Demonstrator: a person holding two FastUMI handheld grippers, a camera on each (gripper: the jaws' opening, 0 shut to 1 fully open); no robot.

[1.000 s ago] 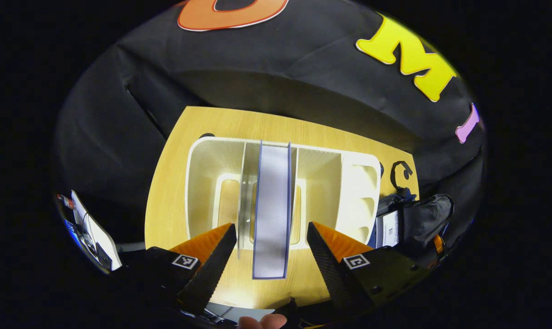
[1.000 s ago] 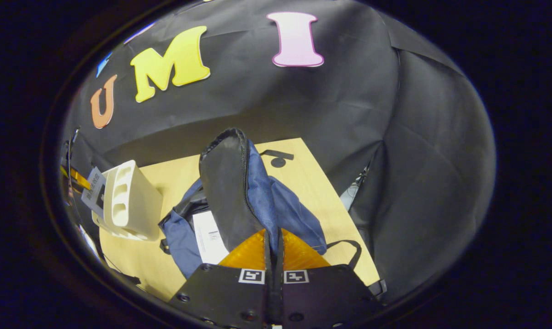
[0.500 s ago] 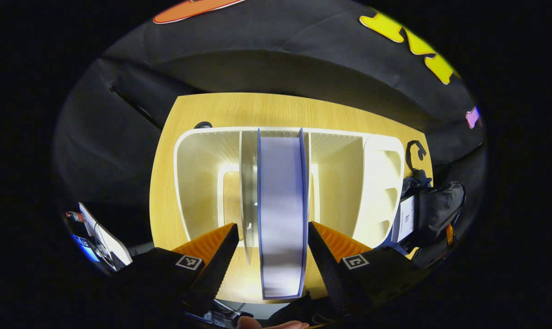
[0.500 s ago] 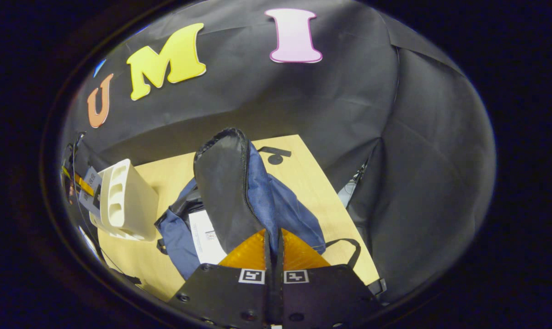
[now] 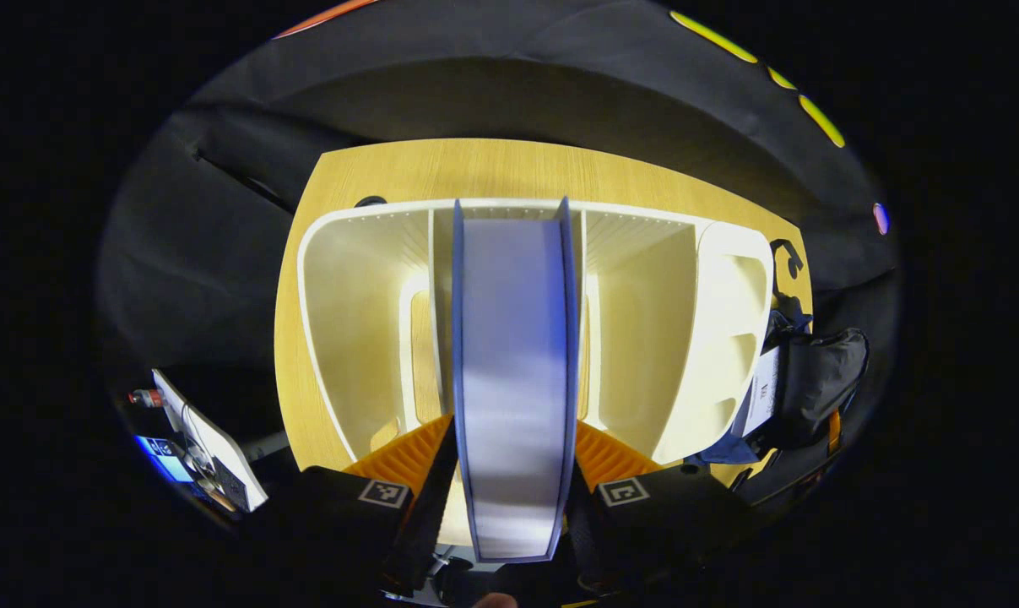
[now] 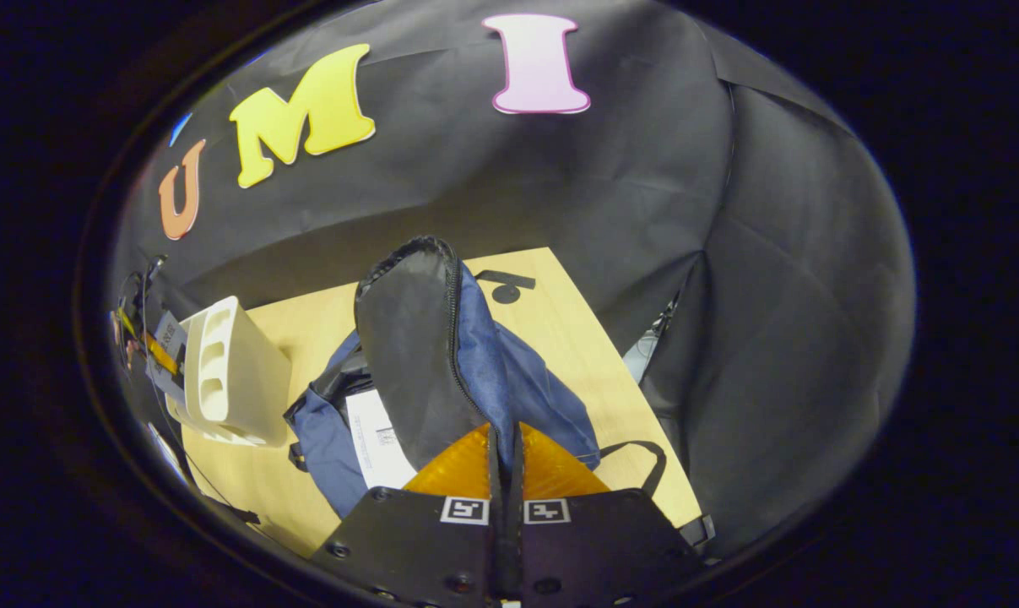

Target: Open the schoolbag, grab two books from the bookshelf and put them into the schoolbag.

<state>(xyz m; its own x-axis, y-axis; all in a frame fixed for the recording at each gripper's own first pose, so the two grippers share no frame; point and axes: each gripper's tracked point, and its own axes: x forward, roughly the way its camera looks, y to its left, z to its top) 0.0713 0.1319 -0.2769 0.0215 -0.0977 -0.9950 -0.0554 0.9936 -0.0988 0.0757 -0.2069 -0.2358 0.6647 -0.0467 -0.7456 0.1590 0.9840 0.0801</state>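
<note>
Left gripper (image 5: 509, 473) straddles upright book (image 5: 513, 371) in bookshelf (image 5: 349, 295); fingers flank both covers, firm pinch uncertain. Squeeze squarely, lift straight out, avoid divider. Right gripper (image 6: 506, 460) clenched on schoolbag (image 6: 441, 363) flap, holding mouth open ahead; first book inside.

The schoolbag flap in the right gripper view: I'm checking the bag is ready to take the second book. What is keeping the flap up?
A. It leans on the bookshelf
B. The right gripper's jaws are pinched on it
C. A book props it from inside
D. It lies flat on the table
B: the right gripper has its jaws closed on the edge of the flap, holding the schoolbag open.
</note>
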